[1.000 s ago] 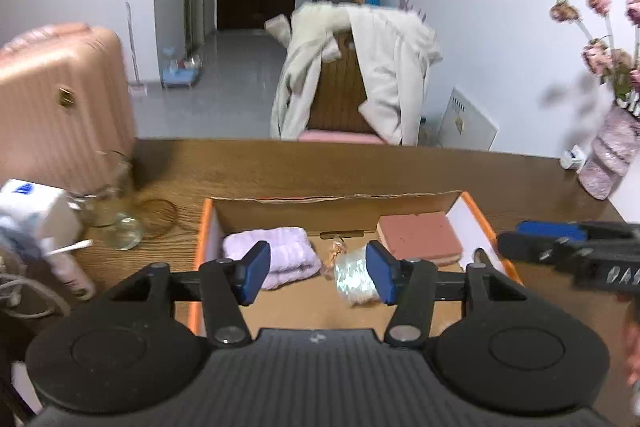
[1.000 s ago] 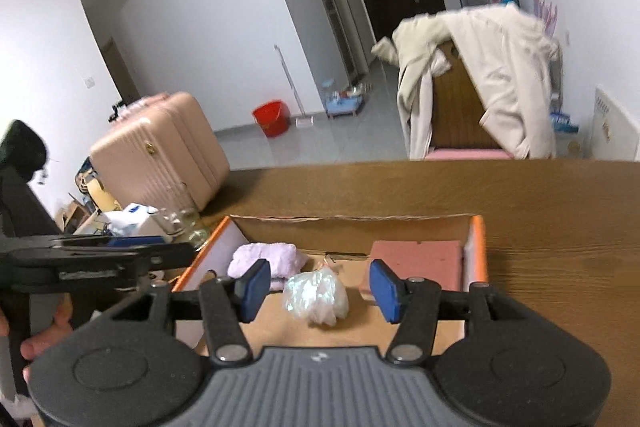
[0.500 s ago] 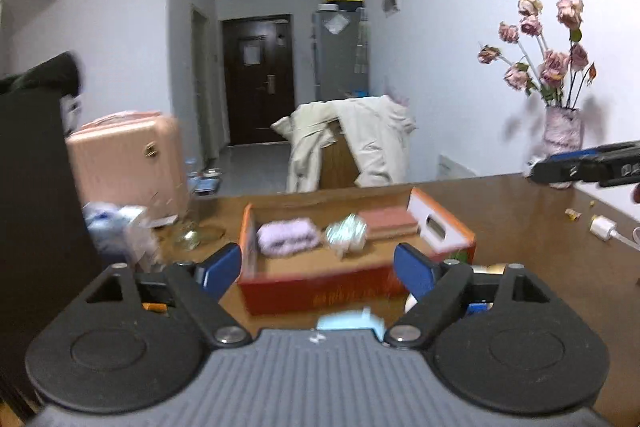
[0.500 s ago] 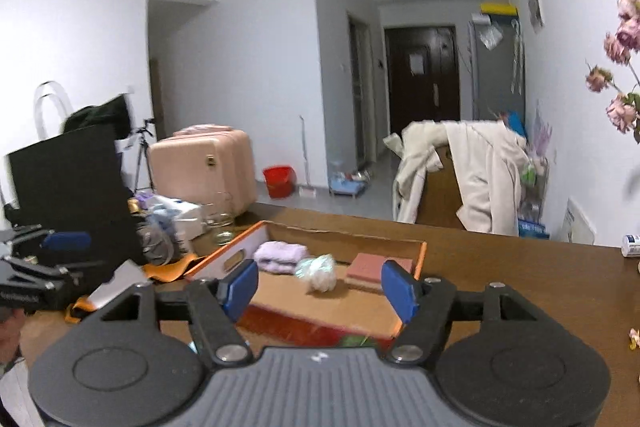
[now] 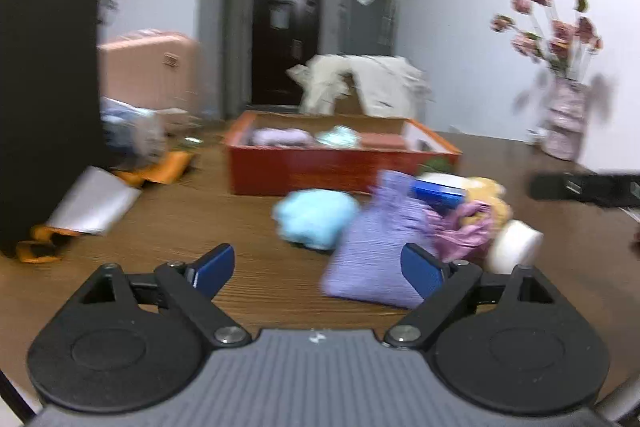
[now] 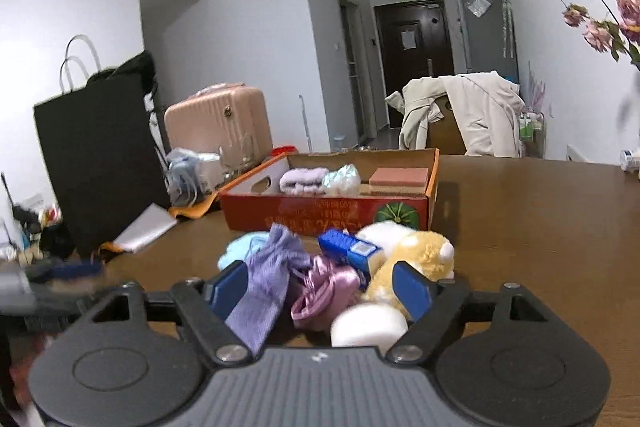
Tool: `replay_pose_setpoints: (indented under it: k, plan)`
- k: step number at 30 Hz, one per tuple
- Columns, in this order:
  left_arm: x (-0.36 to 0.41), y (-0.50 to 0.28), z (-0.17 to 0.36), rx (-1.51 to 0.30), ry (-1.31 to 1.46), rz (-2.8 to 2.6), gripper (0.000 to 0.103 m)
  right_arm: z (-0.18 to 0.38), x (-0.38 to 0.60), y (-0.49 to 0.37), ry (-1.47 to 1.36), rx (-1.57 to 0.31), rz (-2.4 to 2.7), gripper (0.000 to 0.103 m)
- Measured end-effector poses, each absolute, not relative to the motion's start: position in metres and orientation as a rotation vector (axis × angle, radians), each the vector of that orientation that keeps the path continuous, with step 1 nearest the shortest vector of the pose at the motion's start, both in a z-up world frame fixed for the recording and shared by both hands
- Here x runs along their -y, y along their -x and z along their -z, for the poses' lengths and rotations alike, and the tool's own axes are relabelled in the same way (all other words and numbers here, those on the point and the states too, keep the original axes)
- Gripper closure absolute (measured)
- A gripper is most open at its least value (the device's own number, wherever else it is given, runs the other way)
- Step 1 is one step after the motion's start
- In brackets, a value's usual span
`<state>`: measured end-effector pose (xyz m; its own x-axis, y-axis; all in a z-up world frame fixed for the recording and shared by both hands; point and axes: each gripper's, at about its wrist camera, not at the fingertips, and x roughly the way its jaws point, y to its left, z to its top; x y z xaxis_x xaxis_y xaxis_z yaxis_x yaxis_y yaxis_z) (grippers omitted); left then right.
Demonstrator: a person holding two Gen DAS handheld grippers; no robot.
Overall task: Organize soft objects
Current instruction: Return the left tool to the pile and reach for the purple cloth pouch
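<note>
1. Jaws on both grippers are opening, nothing pinched. Left gripper has bare table between its pads, with the lilac pouch just inside its right pad. Right gripper is spreading around the near side of the pile.
2. Step in hand, as I read it: pick the next soft item from the pile and carry it to the orange box.
3. Pile sits on the wooden table, in front of the box: light blue fluffy ball, lilac pouch, pink satin scrunchie, yellow plush toy, white roll, blue packet.
4. Box already holds a lilac fuzzy cloth, a crinkly pale bundle and a pink sponge; the front part of its floor looks free.
5. To do it well: one item per gripper. Left goes for the pouch or blue ball, right for the scrunchie or plush.
6. Centre the item between the pads before closing, otherwise the neighbours get dragged.
7. Pouch is ribbed knit, gathered at the top, leaning on the pile; it will sag, so grab low on the body.
8. Left view is blurred, so contact there is unclear.
</note>
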<state>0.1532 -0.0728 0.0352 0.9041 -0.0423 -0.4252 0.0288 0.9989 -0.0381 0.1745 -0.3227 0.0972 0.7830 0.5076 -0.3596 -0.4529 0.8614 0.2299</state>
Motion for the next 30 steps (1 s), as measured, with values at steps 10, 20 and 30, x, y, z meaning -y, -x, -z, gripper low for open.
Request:
replay_pose_setpoints:
  k: [10, 20, 30]
  plan:
    - [0.111, -0.224, 0.006, -0.589, 0.008, 0.097, 0.009, -0.087, 0.251, -0.246, -0.016, -0.484, -0.628, 0.036]
    - [0.072, -0.218, 0.008, -0.655, 0.064, 0.094, 0.039, -0.074, 0.210, -0.254, 0.100, -0.536, -0.680, 0.075]
    - [0.026, -0.152, -0.017, -0.622, 0.241, 0.250, 0.042, -0.055, 0.251, -0.162, -0.047, -0.618, -0.722, 0.083]
